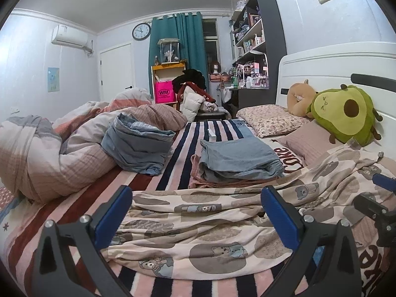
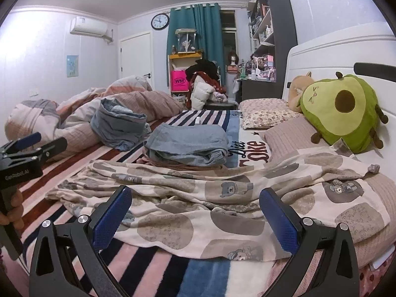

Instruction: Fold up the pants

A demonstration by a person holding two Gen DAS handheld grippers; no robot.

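Note:
Cream pants with brown spots and bear prints (image 1: 198,225) lie spread and wrinkled across the striped blanket, also in the right wrist view (image 2: 222,198). My left gripper (image 1: 196,212) is open and empty, low over the pants' near edge. My right gripper (image 2: 195,215) is open and empty, also just over the pants. The left gripper shows at the left edge of the right wrist view (image 2: 27,146). The right gripper shows at the right edge of the left wrist view (image 1: 378,198).
A folded stack with blue jeans on top (image 1: 237,158) (image 2: 188,143) lies beyond the pants. Crumpled jeans (image 1: 138,146) rest on a bunched duvet (image 1: 61,148) at left. Pillows (image 1: 269,120), an avocado plush (image 1: 346,113) and the headboard (image 1: 334,61) are at right.

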